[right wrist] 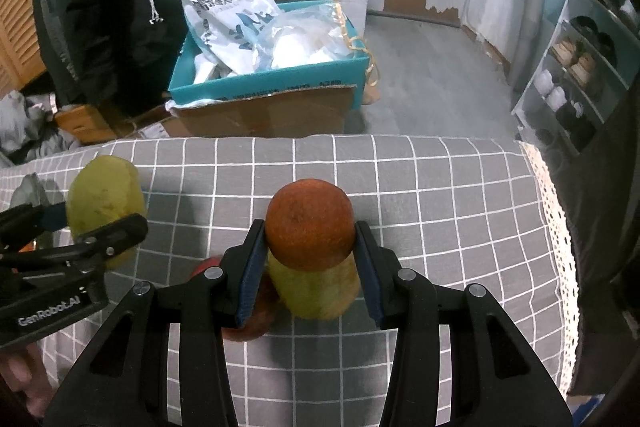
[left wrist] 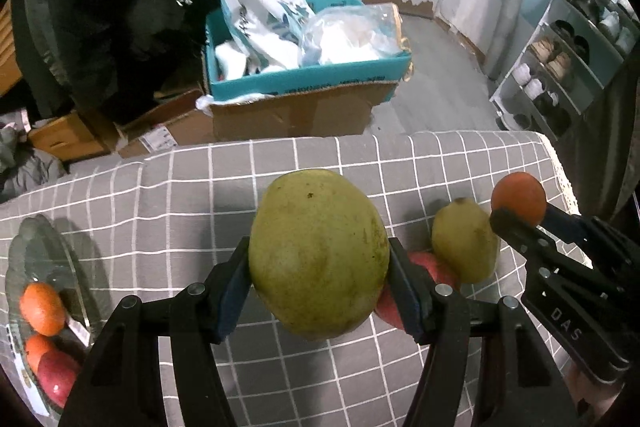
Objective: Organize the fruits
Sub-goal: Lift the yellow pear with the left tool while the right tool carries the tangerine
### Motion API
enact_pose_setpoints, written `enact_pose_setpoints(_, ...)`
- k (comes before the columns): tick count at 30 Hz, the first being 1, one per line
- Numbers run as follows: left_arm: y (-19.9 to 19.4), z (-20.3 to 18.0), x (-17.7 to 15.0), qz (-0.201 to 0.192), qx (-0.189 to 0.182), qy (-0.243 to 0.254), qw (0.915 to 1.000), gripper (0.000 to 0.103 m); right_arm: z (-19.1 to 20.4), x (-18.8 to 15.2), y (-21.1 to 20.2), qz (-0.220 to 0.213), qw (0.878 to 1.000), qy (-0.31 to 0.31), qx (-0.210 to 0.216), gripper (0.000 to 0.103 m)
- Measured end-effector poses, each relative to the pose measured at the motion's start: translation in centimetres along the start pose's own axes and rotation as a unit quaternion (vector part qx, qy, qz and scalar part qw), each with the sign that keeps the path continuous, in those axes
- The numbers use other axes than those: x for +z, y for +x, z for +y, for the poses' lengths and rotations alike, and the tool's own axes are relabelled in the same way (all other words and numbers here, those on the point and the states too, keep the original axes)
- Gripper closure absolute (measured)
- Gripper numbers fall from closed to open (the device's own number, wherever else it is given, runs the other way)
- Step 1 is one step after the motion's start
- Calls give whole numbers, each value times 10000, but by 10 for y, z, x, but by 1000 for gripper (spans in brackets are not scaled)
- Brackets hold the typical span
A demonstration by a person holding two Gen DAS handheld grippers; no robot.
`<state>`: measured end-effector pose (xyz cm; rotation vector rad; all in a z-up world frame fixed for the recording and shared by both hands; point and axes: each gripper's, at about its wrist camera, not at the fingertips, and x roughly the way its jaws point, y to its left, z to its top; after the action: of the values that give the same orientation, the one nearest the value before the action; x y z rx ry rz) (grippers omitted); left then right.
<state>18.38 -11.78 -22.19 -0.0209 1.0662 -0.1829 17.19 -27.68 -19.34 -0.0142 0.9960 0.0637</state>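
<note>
My left gripper [left wrist: 319, 249] is shut on a large green pear [left wrist: 316, 219], held above the grey checked tablecloth [left wrist: 200, 195]. My right gripper [right wrist: 310, 233] is shut on an orange [right wrist: 308, 211], also off the cloth. Below them on the cloth lie a second green pear [right wrist: 316, 293] and a red apple [right wrist: 250, 323], side by side. In the left wrist view the same pear [left wrist: 464, 241] and apple [left wrist: 426, 265] show to the right, with the held orange [left wrist: 519, 197] beyond. At the far left a glass plate [left wrist: 40, 227] holds two oranges [left wrist: 42, 307] and a red apple [left wrist: 56, 375].
Past the table's far edge stands a cardboard box [left wrist: 292, 111] topped by a teal box [left wrist: 308, 77] full of white bags. A shoe rack [left wrist: 560, 67] stands at the right. The cloth's lace hem [right wrist: 560, 247] marks the table's right edge.
</note>
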Motion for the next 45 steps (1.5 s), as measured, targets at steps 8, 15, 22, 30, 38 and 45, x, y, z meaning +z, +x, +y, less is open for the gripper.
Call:
enact_pose_setpoints(8,-26,9,-4,-251,187,12,9995,38,10,3,-12,-108,9999,-121,-45,60)
enact_pose_setpoints(15,-47,13,-9,-405,281,4,9988,38,16,3,-28,-223,9996,-151,3,60)
enact_pose_setpoints(22,-66,17,-16,-527,349,27,9980,38,26,1,-45,-352,9991,-225,74,60)
enact_pose_setpoints(30,-87,28,-24,-670,421,-20,9969,38,43,1,-63,-509,9979,-374,151,60)
enact_pose_setpoints(38,-106,48,-31,-798,551,-128,9952,38,64,2,-78,-631,9960,-565,276,60)
enact_pose_setpoints(45,-121,69,-39,-880,672,-263,9935,38,84,4,-88,-740,9938,-720,420,60)
